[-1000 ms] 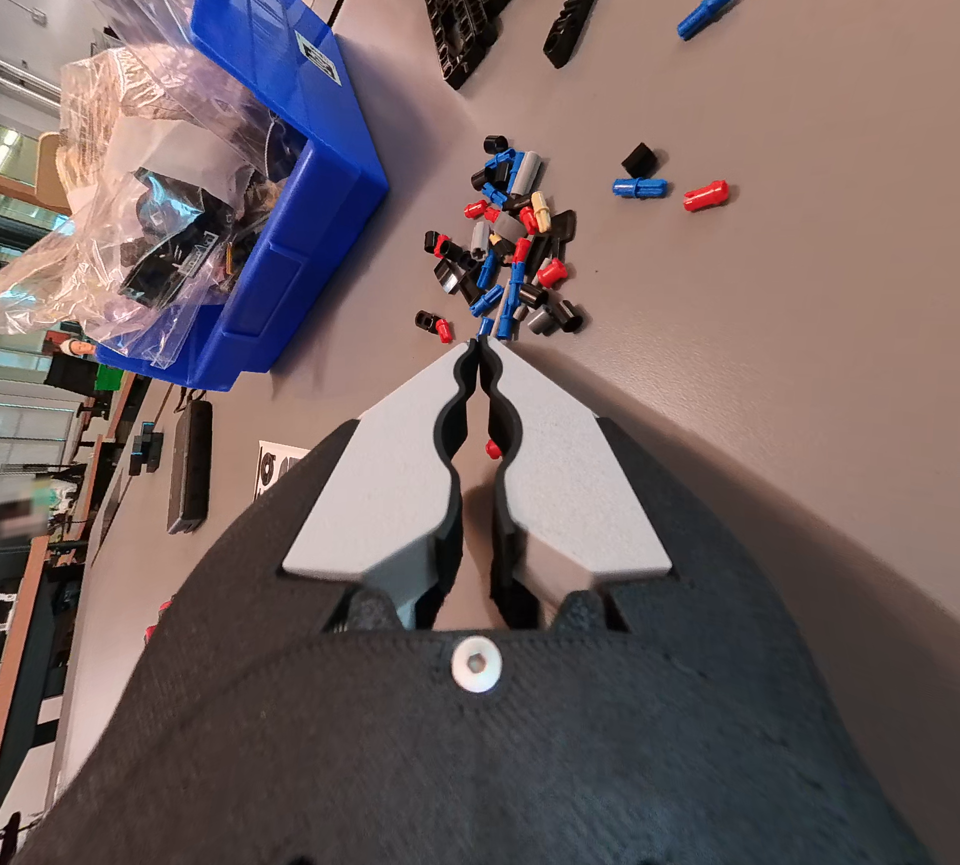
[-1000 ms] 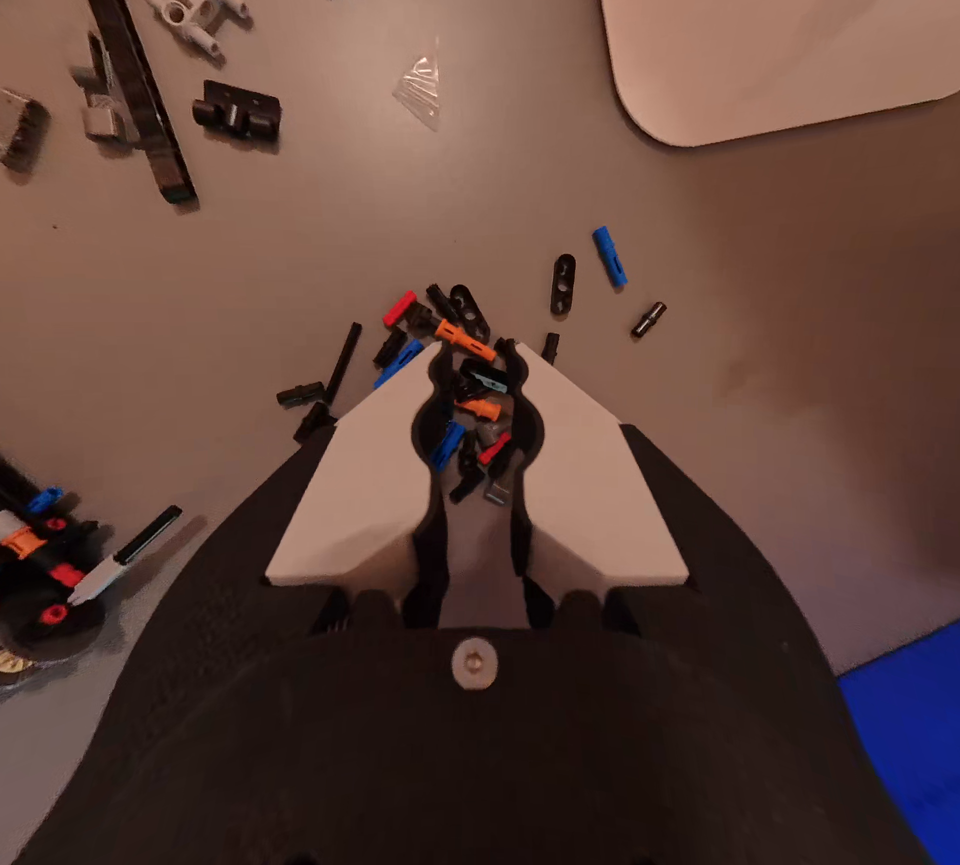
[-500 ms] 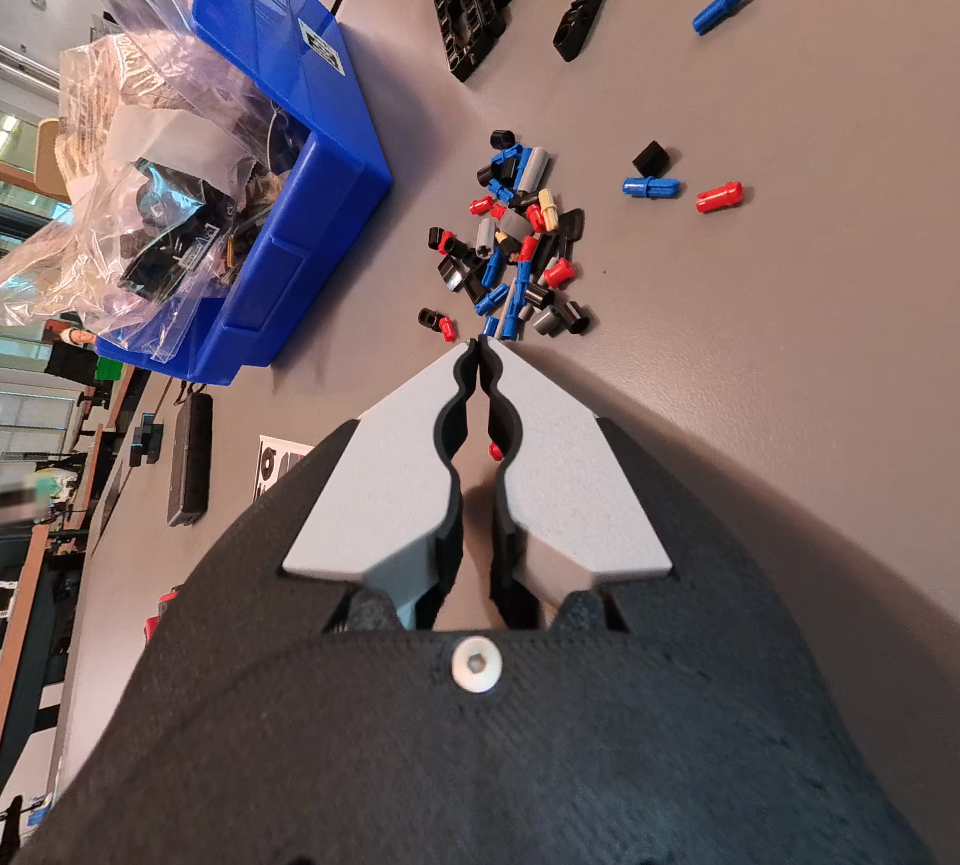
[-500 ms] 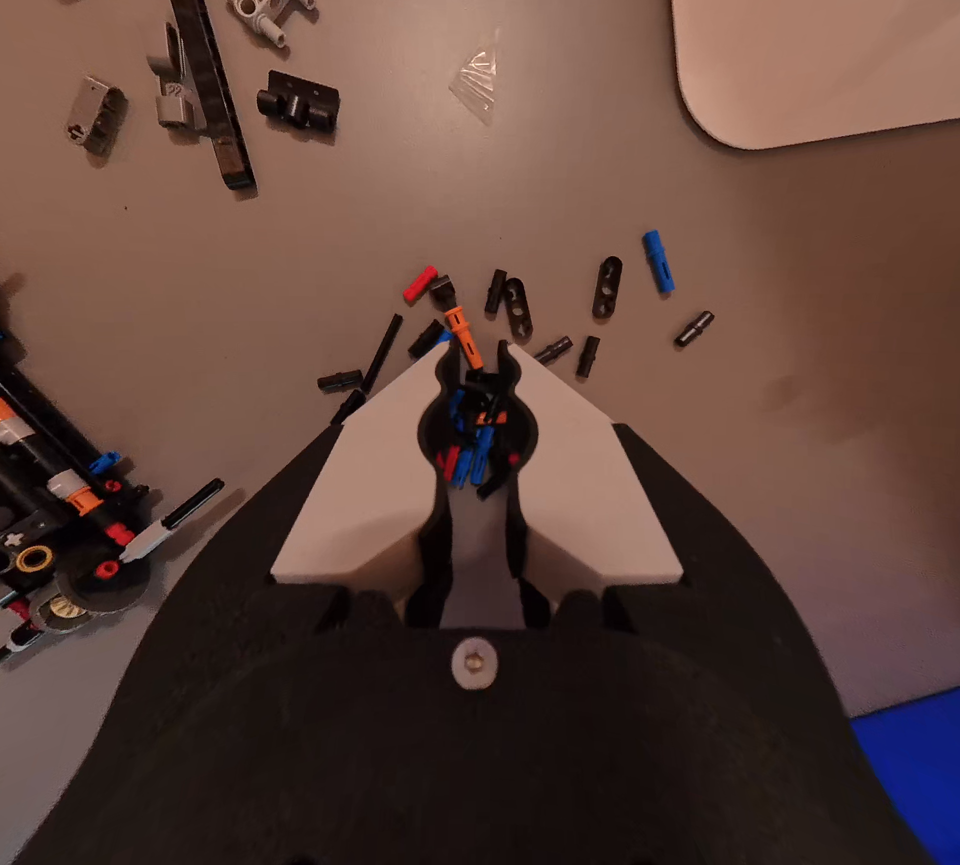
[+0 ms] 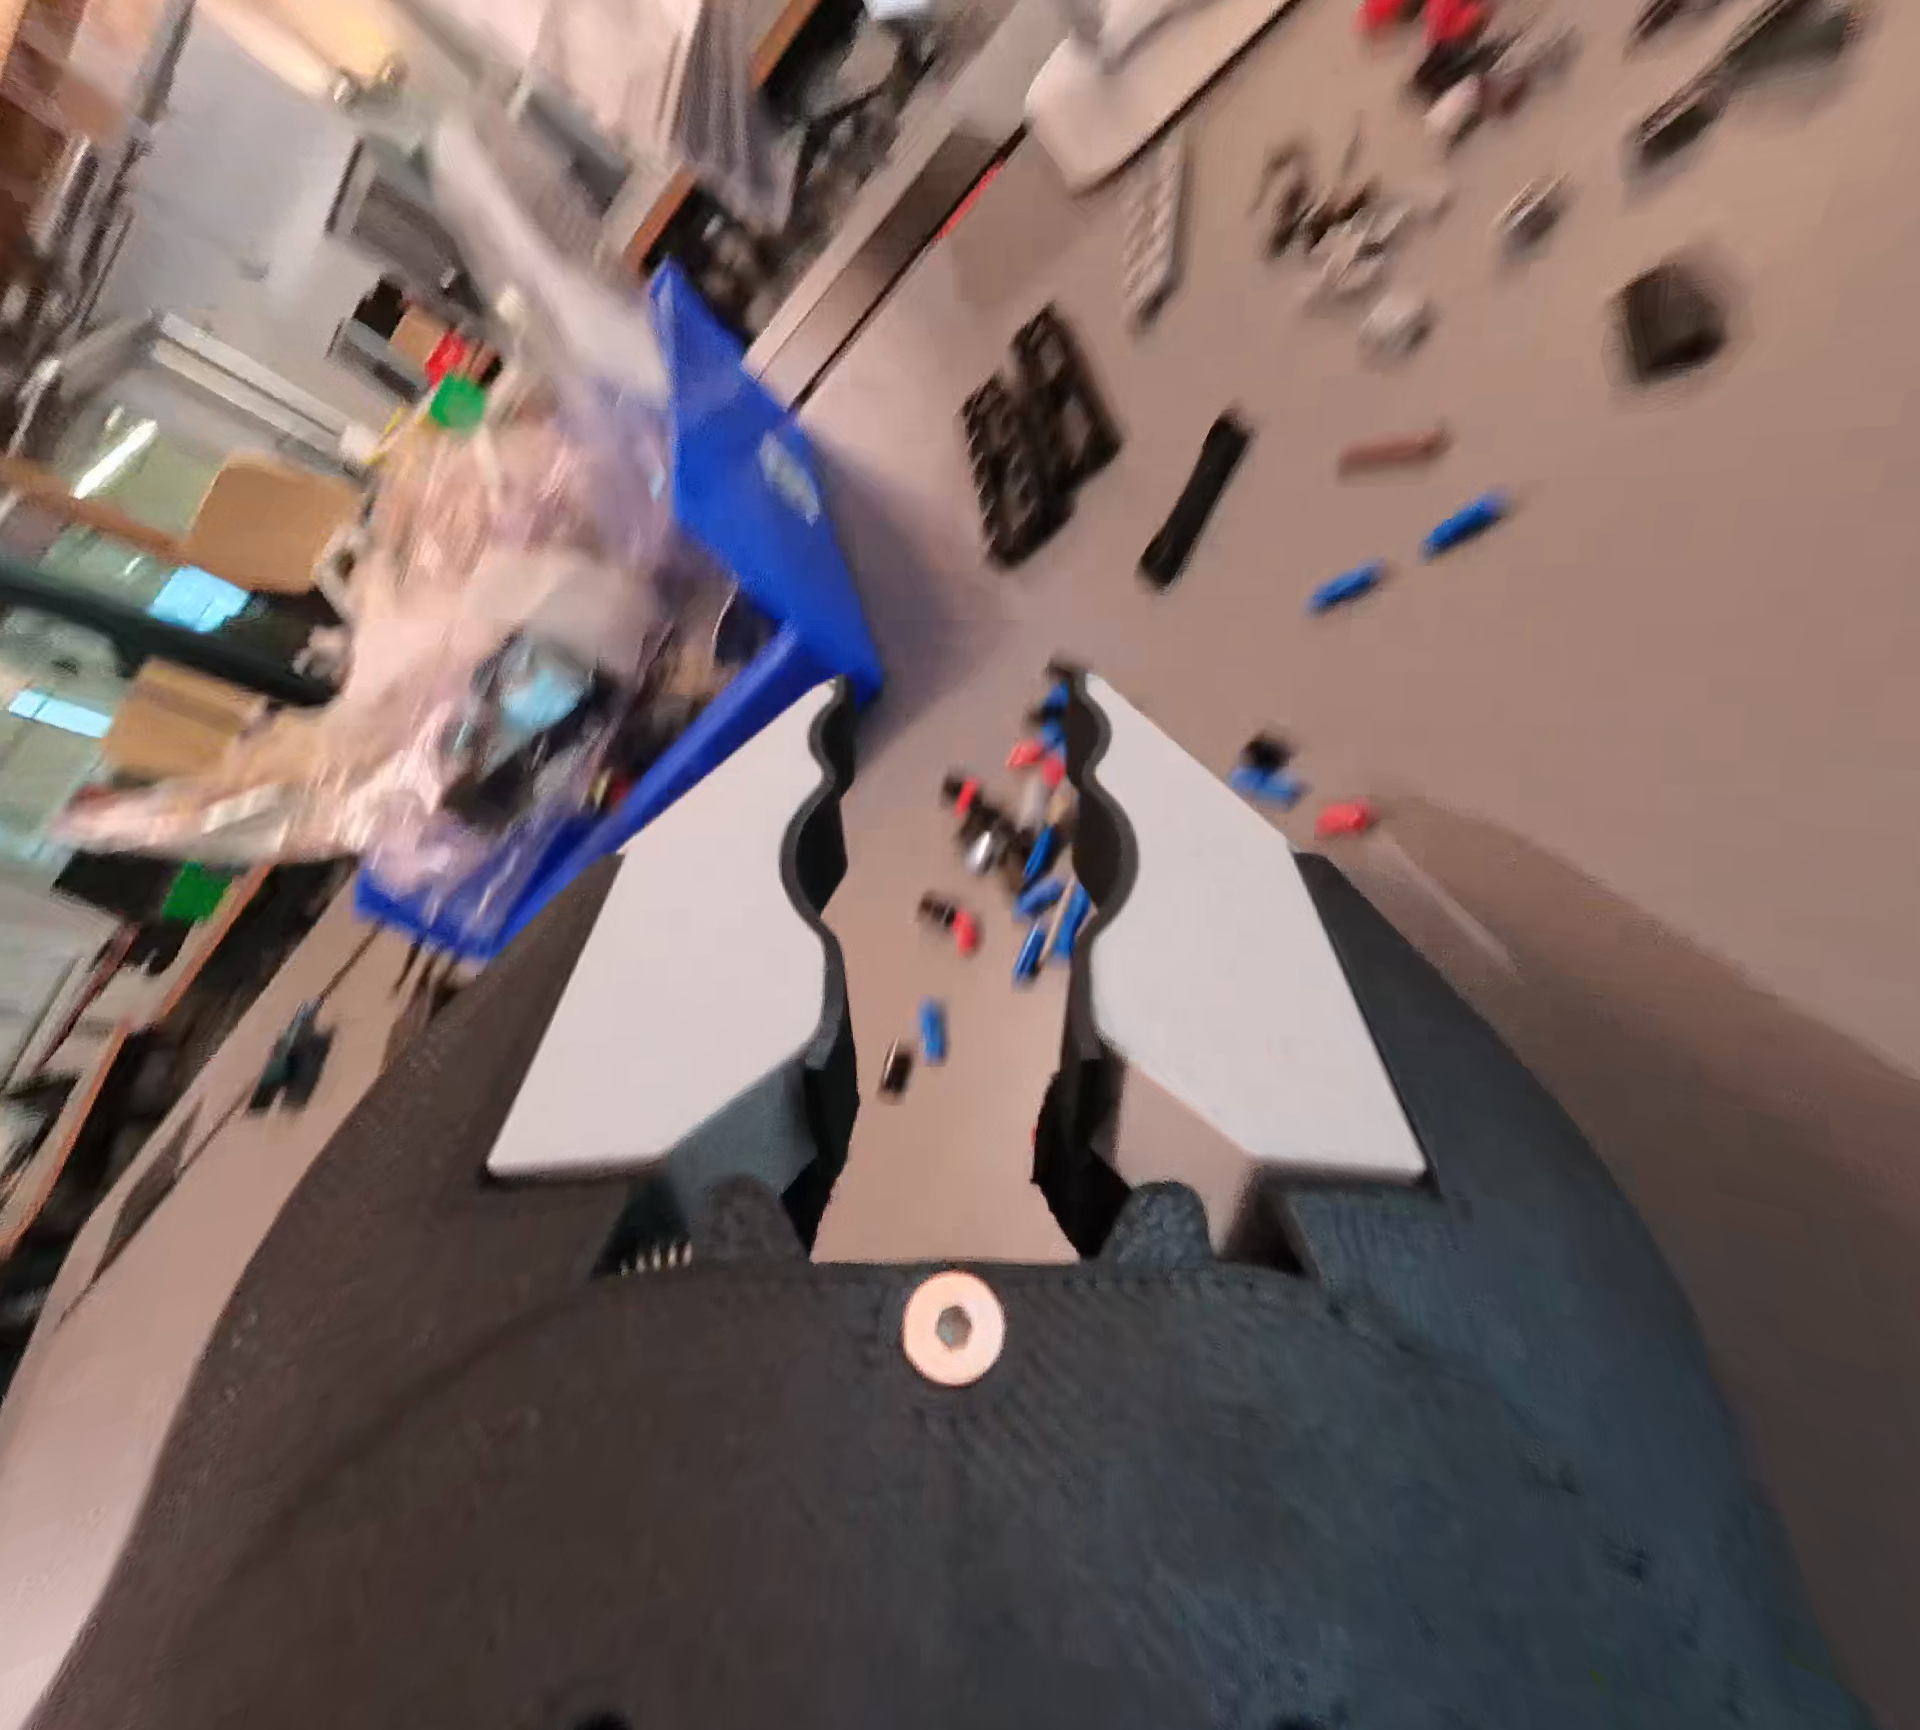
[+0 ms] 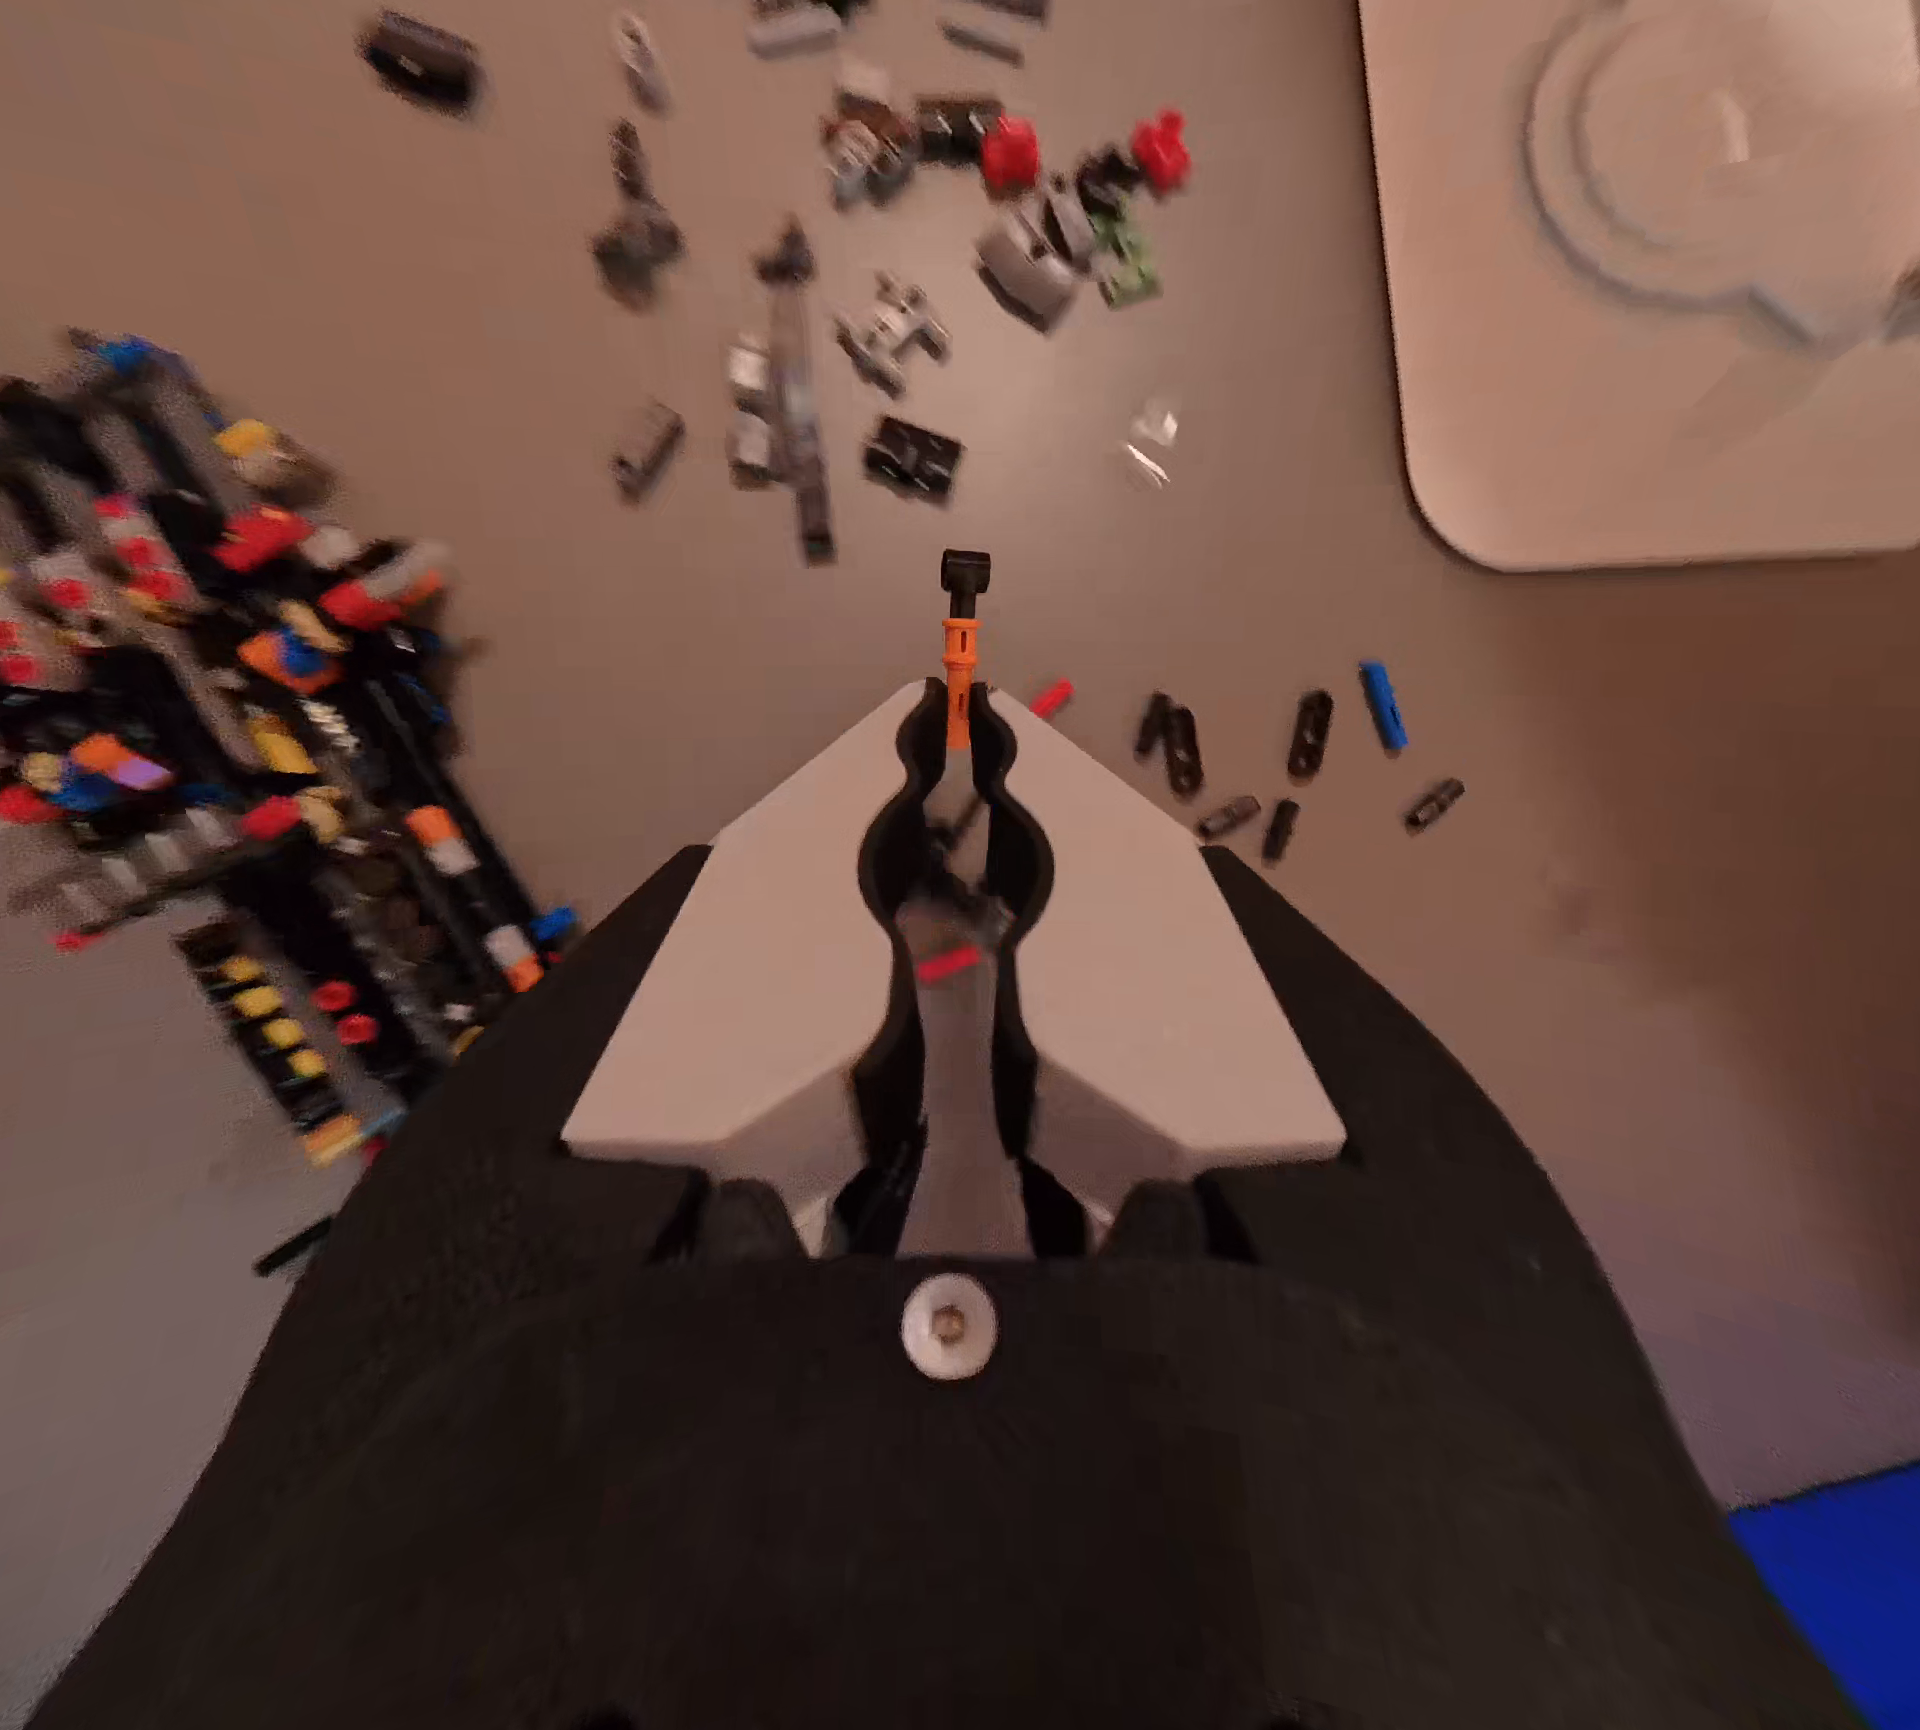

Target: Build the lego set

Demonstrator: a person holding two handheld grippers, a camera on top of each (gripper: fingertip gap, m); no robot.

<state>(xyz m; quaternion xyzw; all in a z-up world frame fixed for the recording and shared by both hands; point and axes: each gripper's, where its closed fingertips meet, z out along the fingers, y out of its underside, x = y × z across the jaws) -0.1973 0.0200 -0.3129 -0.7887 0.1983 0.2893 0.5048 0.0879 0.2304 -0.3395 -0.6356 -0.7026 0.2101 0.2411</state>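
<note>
Orange pin [image 6: 957,681], tipped with a black connector [image 6: 963,573], is being pinched at the fingertips of the right gripper [image 6: 954,693], above the table [image 6: 1558,953]; it is best being carried level and gripped firmly toward the blurred half-built model [image 6: 239,745]. Left gripper [image 5: 961,693] is being held spread and empty over scattered pins [image 5: 1023,849], with farther parts being lost to blur.
</note>
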